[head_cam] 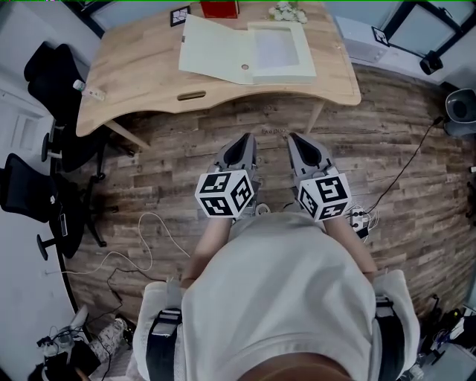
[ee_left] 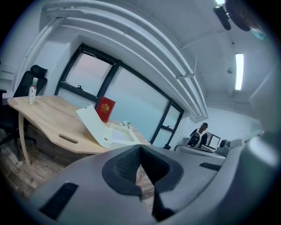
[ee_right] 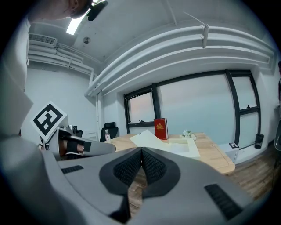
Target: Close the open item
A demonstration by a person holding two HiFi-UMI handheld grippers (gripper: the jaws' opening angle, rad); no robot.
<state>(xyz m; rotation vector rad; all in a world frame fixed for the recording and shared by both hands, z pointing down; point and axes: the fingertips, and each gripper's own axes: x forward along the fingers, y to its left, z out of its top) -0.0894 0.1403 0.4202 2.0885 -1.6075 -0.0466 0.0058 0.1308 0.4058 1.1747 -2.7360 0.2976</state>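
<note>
A wooden table (head_cam: 149, 67) is standing on the plank floor (head_cam: 186, 149), carrying a white box (head_cam: 249, 52) (lid lying open), a red book (head_cam: 219, 9) and white flowers (head_cam: 286, 11) behind it, and a small bottle (head_cam: 89, 91) near the left edge.

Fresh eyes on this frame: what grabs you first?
The open white box on the wooden desk at the top of the head view, its lid swung out to the left and a red book behind it. Nearer, the left gripper and right gripper point toward the desk over the plank floor, both shut and empty.
</note>
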